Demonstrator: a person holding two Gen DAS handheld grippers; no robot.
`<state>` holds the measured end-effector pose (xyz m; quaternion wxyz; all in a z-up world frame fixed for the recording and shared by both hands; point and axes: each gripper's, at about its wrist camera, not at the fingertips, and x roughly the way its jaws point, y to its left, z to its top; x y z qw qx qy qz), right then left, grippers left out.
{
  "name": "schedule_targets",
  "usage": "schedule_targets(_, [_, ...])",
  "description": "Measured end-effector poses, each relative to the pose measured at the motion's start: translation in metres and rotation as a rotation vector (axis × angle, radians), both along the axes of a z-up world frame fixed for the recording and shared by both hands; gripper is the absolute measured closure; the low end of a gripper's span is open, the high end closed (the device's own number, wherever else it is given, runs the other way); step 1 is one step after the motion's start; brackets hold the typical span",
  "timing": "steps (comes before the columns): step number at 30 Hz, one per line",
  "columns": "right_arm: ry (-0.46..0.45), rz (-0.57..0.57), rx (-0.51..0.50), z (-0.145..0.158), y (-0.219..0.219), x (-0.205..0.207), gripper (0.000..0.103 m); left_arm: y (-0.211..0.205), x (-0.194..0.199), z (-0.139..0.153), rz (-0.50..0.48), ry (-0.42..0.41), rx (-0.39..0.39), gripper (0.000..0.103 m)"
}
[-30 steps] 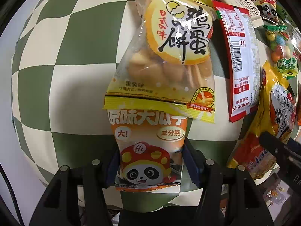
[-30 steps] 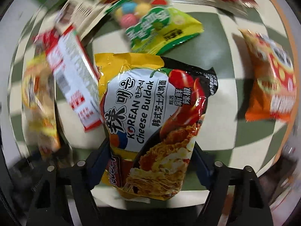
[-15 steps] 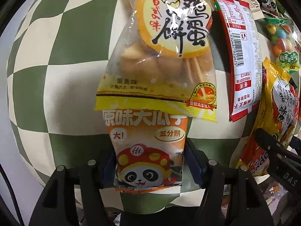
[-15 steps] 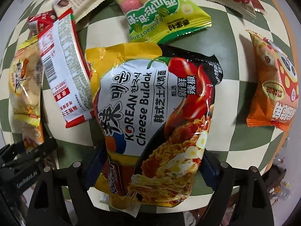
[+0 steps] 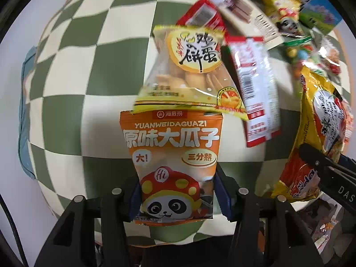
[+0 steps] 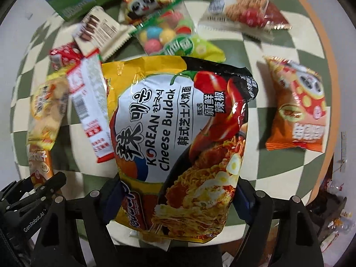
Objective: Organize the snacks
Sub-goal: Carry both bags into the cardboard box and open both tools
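Hanging between left hand-held gripper [image 5: 175, 197] pads: orange seed packet [image 5: 172, 155].

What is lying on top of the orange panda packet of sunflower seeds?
The clear yellow-labelled egg biscuit bag overlaps the top edge of the orange panda seed packet. Whatever is printed along that covered edge cannot be seen. The rest of the packet is uncovered.

You've lifted the orange seed packet [image 5: 173, 166] clear from under the egg-biscuit bag [image 5: 191, 73], your left gripper [image 5: 175, 197] having just closed tighter on it.
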<state>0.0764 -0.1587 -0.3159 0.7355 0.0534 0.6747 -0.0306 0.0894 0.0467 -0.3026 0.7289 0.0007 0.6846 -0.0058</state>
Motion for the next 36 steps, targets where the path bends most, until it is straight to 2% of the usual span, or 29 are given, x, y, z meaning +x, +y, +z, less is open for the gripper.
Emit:
schedule_targets(6, [-0.054,0.007,0.06,0.02,-0.001,-0.028,0.019,-0.004,-0.008,0.028,-0.039,-0.045,-0.054,0.05])
schedule_targets(11, [-0.113,0.023,0.122,0.06,-0.019,-0.035,0.019,-0.017,0.002,0.064,-0.054,-0.108,-0.102,0.05])
schedule_targets(12, [-0.128,0.025,0.134,0.071,-0.026,-0.034,0.019,-0.018,0.012,0.075,-0.057,-0.116,-0.111,0.05])
schedule_targets(13, [-0.139,0.029,0.141,0.095,-0.033,-0.029,0.019,-0.02,0.027,0.095,-0.06,-0.133,-0.129,0.05])
schedule_targets(17, [-0.203,0.044,0.169,0.147,-0.059,-0.006,0.019,-0.033,0.073,0.158,-0.08,-0.205,-0.156,0.05])
schedule_targets(18, [-0.217,0.047,0.171,0.169,-0.062,0.001,0.019,-0.036,0.079,0.163,-0.084,-0.217,-0.157,0.05])
schedule_targets(21, [-0.277,0.058,0.168,0.21,-0.089,0.034,0.019,-0.053,0.125,0.188,-0.099,-0.259,-0.164,0.05])
schedule_targets(24, [-0.32,0.065,0.156,0.232,-0.113,0.074,0.019,-0.071,0.169,0.21,-0.107,-0.293,-0.151,0.05])
schedule_targets(27, [-0.334,0.066,0.158,0.242,-0.131,0.123,0.019,-0.088,0.217,0.214,-0.111,-0.281,-0.154,0.05])
schedule_targets(30, [-0.317,0.075,0.157,0.242,-0.145,0.167,0.019,-0.102,0.271,0.206,-0.103,-0.251,-0.156,0.05])
schedule_targets(34, [-0.25,0.079,0.162,0.221,-0.144,0.231,0.019,-0.111,0.341,0.175,-0.083,-0.162,-0.163,0.05])
schedule_targets(36, [-0.196,0.079,0.162,0.201,-0.141,0.267,0.019,-0.114,0.363,0.159,-0.075,-0.114,-0.172,0.05])
